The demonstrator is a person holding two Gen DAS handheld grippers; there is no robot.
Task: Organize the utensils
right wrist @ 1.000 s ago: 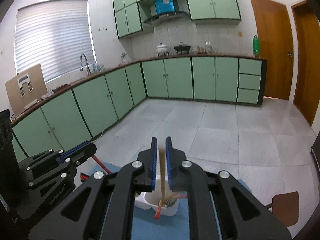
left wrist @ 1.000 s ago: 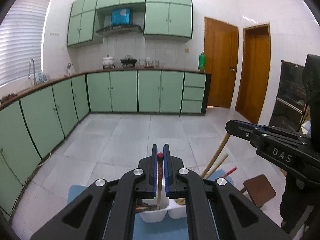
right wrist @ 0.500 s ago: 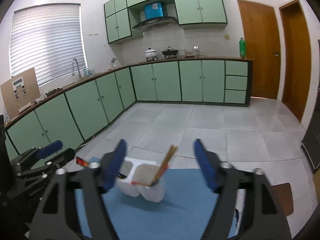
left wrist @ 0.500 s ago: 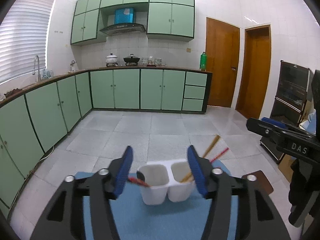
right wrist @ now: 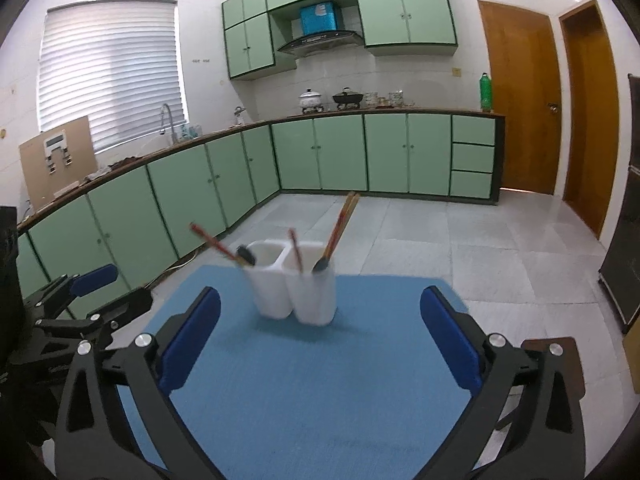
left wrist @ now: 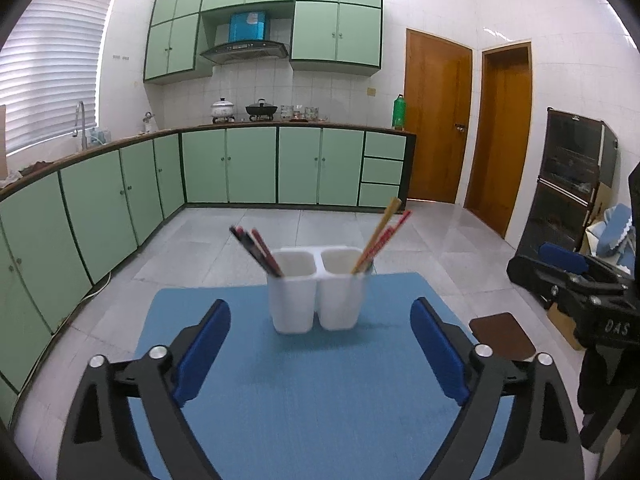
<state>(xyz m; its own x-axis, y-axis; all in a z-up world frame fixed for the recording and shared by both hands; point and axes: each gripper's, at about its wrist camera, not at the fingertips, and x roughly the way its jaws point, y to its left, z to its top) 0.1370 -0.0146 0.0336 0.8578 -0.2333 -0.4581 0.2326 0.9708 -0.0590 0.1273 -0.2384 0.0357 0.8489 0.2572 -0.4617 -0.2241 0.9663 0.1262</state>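
Note:
A white two-compartment utensil holder (left wrist: 318, 290) stands on a blue mat (left wrist: 312, 400); it also shows in the right wrist view (right wrist: 296, 284). Dark red chopsticks (left wrist: 256, 250) lean out of its left compartment and light wooden and red chopsticks (left wrist: 380, 236) out of its right one. In the right wrist view red chopsticks (right wrist: 212, 242) and wooden chopsticks (right wrist: 340, 224) stick out of it. My left gripper (left wrist: 320, 350) is open and empty, back from the holder. My right gripper (right wrist: 320, 344) is open and empty too. The right gripper shows at the right edge of the left view (left wrist: 568, 276), the left gripper at the left edge of the right view (right wrist: 80, 300).
The mat lies on a small table (left wrist: 120, 340) over a tiled kitchen floor. A brown stool (left wrist: 502, 336) stands to the right. Green cabinets (left wrist: 120, 200) run along the left and back walls. A dark cabinet (left wrist: 572, 184) stands at the right.
Both grippers were shut on chopsticks above the holder; both opened, let the chopsticks into the compartments and pulled back from the holder.

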